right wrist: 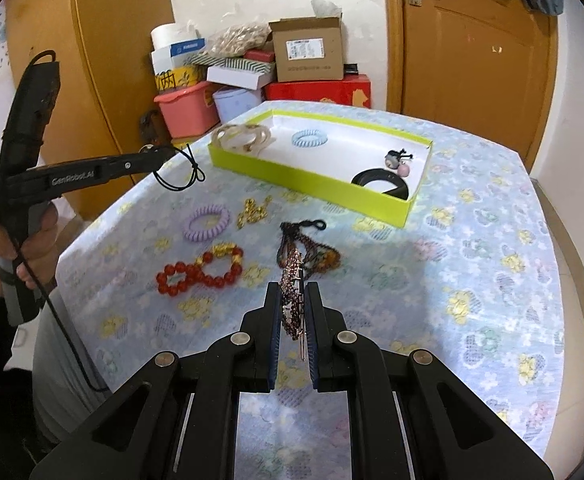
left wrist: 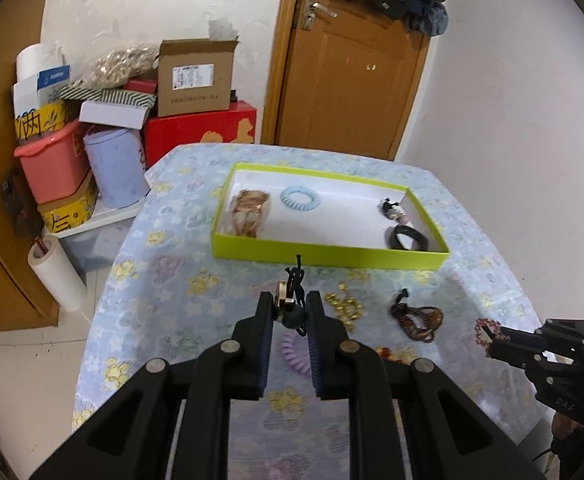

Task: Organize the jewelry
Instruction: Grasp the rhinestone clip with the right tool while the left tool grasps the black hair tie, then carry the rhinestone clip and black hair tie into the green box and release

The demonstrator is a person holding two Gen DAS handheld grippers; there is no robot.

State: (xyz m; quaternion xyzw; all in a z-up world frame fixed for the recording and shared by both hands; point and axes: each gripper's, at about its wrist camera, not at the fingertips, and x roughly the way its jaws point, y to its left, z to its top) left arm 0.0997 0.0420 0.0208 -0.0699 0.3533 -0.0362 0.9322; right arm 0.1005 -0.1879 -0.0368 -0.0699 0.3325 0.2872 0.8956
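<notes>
Left hand-held gripper (left wrist: 288, 306) pinches black-corded pendant (left wrist: 292, 312); right hand-held gripper (right wrist: 293, 300) clamps rhinestone bracelet (right wrist: 292, 300).

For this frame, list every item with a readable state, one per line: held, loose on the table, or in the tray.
left gripper: shut on black-cord pendant
right gripper: shut on rhinestone bracelet
green tray: open, no lid
blue coil tie: in tray
black bangle: in tray
purple coil tie: loose on table
red bead bracelet: loose on table
gold chain: loose on table
</notes>
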